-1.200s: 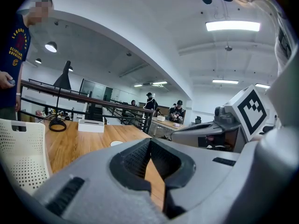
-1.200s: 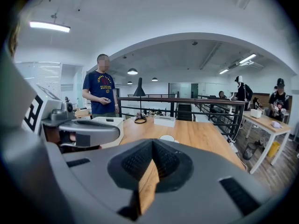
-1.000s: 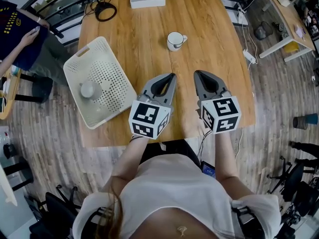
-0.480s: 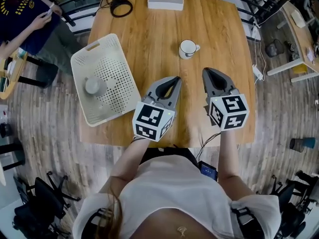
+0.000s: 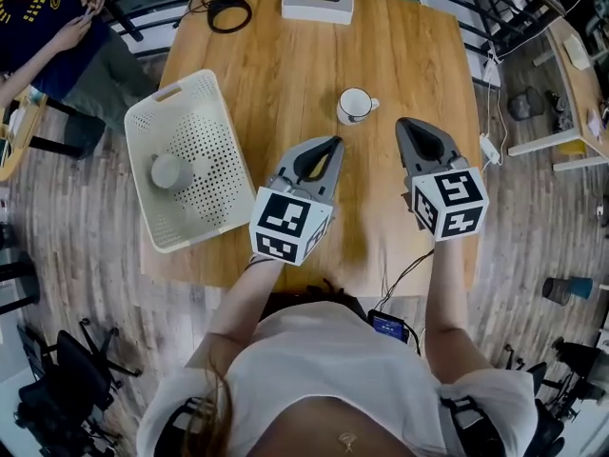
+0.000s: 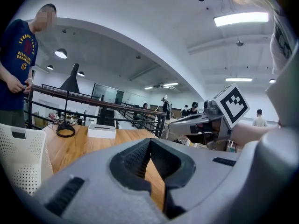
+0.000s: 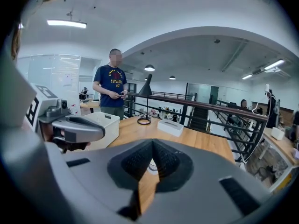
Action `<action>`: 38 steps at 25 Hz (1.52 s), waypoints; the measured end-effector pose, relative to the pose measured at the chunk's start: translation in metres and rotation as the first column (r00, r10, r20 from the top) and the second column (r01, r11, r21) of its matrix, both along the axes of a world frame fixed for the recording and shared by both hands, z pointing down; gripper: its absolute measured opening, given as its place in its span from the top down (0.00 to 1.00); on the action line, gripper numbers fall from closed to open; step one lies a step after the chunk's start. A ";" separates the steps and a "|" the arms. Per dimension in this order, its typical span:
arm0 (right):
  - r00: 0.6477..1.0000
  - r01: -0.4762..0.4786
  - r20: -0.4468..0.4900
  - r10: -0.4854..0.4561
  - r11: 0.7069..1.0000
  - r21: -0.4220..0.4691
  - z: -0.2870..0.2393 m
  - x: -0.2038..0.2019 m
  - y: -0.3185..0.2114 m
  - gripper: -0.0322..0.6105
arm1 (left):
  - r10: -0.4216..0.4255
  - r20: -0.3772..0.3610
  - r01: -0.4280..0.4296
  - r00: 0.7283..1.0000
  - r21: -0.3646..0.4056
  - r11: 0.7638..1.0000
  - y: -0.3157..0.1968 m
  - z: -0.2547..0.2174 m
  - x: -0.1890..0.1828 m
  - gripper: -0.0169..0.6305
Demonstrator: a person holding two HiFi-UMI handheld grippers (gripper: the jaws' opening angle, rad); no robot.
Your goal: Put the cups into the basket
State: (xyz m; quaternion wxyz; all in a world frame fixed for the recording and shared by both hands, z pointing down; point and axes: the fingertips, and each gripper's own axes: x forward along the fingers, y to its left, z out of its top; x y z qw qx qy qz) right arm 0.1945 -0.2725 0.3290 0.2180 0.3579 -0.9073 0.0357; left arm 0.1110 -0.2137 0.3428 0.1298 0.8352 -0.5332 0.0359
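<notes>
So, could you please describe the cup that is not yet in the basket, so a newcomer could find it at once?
Start at the wooden table and look right of the white perforated basket, toward the middle of the tabletop. There a white cup stands upright on bare wood, its handle pointing right. Unlike the other cup, it sits outside the basket.

Right gripper view: the cup (image 7: 152, 167) is mostly hidden behind the jaws. Left gripper view's edge chops off the basket (image 6: 21, 154).
</notes>
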 end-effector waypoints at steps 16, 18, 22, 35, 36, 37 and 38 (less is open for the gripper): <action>0.981 0.166 -0.074 -0.177 0.977 -0.130 0.070 -0.037 -0.028 0.72 | -0.046 -0.020 0.044 0.999 -0.093 0.995 -0.036 0.039 -0.008 0.96; 0.972 0.196 -0.104 -0.212 0.970 -0.147 0.080 -0.043 -0.030 0.59 | -0.052 -0.022 0.050 0.998 -0.089 0.995 -0.041 0.040 -0.007 0.96; 0.960 0.214 -0.150 -0.237 0.964 -0.158 0.095 -0.050 -0.038 0.45 | -0.058 -0.014 0.056 0.998 -0.091 0.994 -0.048 0.045 -0.006 0.96; 0.903 0.285 -0.263 -0.341 0.931 -0.229 0.147 -0.062 -0.070 0.32 | -0.103 -0.022 0.098 0.994 -0.148 0.984 -0.062 0.074 -0.019 0.96; 0.898 0.288 -0.267 -0.348 0.927 -0.238 0.152 -0.063 -0.074 0.32 | -0.105 -0.027 0.099 0.994 -0.153 0.983 -0.063 0.076 -0.020 0.96; 0.894 0.293 -0.270 -0.357 0.923 -0.250 0.157 -0.065 -0.076 0.32 | -0.109 -0.033 0.102 0.994 -0.159 0.982 -0.064 0.078 -0.022 0.96; 0.890 0.298 -0.272 -0.367 0.918 -0.263 0.160 -0.066 -0.077 0.32 | -0.113 -0.038 0.105 0.993 -0.165 0.981 -0.064 0.080 -0.024 0.96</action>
